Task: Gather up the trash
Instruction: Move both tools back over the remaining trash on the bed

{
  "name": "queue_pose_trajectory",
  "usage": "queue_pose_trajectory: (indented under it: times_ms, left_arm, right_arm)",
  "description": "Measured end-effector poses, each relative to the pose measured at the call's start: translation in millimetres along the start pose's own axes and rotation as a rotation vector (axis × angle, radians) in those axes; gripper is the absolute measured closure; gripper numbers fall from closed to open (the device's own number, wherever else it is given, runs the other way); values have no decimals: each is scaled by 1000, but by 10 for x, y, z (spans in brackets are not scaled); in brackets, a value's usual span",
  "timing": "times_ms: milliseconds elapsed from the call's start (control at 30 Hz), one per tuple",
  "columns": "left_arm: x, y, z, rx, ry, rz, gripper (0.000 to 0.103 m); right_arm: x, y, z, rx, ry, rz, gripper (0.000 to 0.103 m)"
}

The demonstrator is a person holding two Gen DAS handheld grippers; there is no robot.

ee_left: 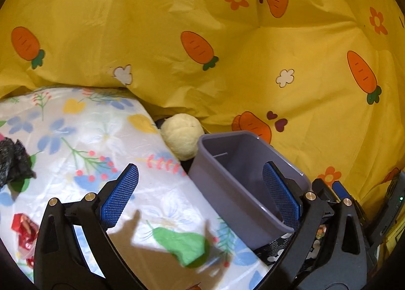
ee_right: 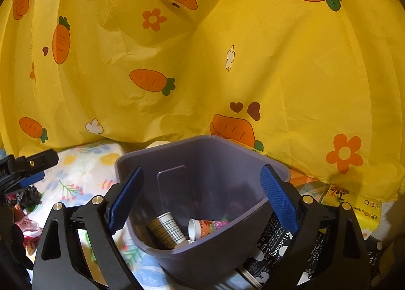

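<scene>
A grey-purple bin [ee_left: 235,186] stands by the floral table cloth [ee_left: 83,143]; it also shows in the right wrist view [ee_right: 202,259]. Inside it lie a checked paper cup [ee_right: 168,230] and a small colourful cup [ee_right: 202,229]. My left gripper [ee_left: 200,193] is open and empty above the cloth, left of the bin. My right gripper [ee_right: 202,199] is open and empty, right above the bin's mouth. On the cloth lie a black crumpled bag [ee_left: 14,161], a red wrapper [ee_left: 24,233] and a green scrap [ee_left: 184,244].
A yellow carrot-print sheet [ee_left: 202,24] hangs behind everything. A pale yellow ball [ee_left: 182,134] sits between cloth and bin. A black printed bag [ee_right: 273,252] lies beside the bin, and a yellow packet [ee_right: 364,211] at the right.
</scene>
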State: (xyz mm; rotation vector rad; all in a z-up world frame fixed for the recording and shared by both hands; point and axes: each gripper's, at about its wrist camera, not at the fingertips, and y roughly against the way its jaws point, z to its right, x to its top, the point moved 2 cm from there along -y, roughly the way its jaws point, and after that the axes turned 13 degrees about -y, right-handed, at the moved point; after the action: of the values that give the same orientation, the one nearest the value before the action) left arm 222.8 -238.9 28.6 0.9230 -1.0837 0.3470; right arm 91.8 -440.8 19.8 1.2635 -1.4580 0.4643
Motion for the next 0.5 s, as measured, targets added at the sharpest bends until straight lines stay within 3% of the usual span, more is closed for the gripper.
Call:
queue_pose_trajectory:
  times_ms: [233,500]
  left_arm:
    - [-268,674,-439,234,28,33,6]
    - [-668,1349,-960,510,44,13,6]
  right_arm:
    - [-157,277,-444,117,50,19,6]
    - [-561,359,-1087,252,126,-84,6]
